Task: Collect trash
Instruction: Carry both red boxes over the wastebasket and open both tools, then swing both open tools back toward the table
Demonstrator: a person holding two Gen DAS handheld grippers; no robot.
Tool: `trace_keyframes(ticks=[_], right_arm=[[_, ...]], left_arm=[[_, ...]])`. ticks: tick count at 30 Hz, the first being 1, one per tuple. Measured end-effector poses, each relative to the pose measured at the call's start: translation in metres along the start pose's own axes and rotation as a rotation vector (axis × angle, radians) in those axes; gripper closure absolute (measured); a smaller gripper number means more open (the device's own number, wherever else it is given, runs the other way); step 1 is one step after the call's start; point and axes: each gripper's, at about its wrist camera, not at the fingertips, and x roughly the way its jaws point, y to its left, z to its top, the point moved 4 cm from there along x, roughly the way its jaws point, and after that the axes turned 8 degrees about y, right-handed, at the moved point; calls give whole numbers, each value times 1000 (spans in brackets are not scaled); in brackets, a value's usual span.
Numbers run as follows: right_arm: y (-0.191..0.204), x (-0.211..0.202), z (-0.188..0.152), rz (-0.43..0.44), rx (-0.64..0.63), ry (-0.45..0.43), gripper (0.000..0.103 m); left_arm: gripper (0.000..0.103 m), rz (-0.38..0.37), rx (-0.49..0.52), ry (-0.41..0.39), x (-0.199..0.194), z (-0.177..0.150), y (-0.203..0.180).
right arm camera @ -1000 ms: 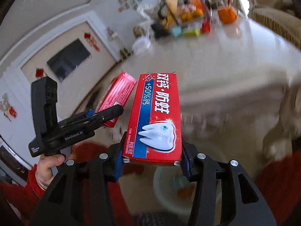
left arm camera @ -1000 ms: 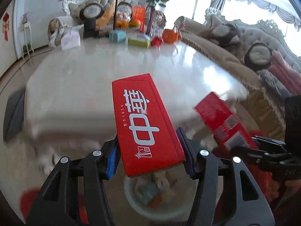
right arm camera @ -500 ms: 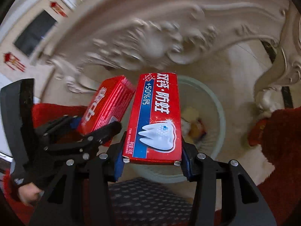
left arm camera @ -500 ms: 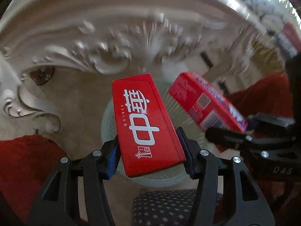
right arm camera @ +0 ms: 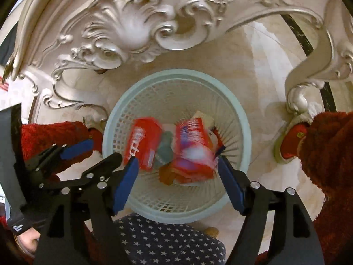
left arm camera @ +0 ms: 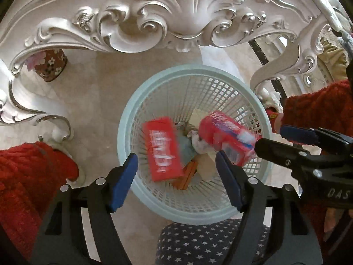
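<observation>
left fingers: my left gripper (left arm camera: pixel 176 172) is spread, jaws just opened, blue pads touch nothing; it hangs over the near-left part of the basket.
right fingers: my right gripper (right arm camera: pixel 177 176) is also spread, jaws just opened, nothing pressed between the pads; it sits over the near part of the basket.
red box: the red box (left arm camera: pixel 163 148) is loose inside the basket, motion-blurred, left of centre; long axis runs roughly near-to-far in the left view, printed face up toward the camera.
toothpaste box: the toothpaste box (right arm camera: pixel 194 148) is loose in the basket, blurred, right of the red box; in the right view its long axis runs near-to-far, tilt unclear.
basket: the pale blue mesh basket (left arm camera: pixel 260 114) stands on the beige floor (left arm camera: pixel 99 101), mouth open upward, holding other scraps (left arm camera: pixel 192 172) under the two boxes.
edges: the carved white table frame (left arm camera: pixel 187 11) arches over the far side of the basket, and a curled leg (left arm camera: pixel 264 84) stands just beside its right rim.
open room: bare floor left of the basket; a star-patterned cushion (left arm camera: pixel 209 243) lies at the near rim; red fuzzy sleeves (left arm camera: pixel 26 176) flank both sides.
</observation>
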Motion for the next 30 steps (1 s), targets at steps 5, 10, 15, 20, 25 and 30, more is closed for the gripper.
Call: trace_keyframes(ticks=[5,10,15,20,25,30], right_arm=[[-6,0,-1,6,32,-1,33],[-6,2,-1,4,33,6,33],[-4,0,-2,8,33,7,33],[13,-34,-7,59,-40,-108,33],[40,-110,-10,55,-214,-341,33],[41,-178,24,43,-232,-498,33]], left_arm=[[31,27,0,-11,-3,0,-1],[31,32,2,-5,-2,1,-2],[31,30,18,-7,-3,-3,-5],[31,-17,47,-102,-42,-9,-11],[31,-47,58,-225,-106,-1,-7],[31,-54,52,-319,-175,38,4]])
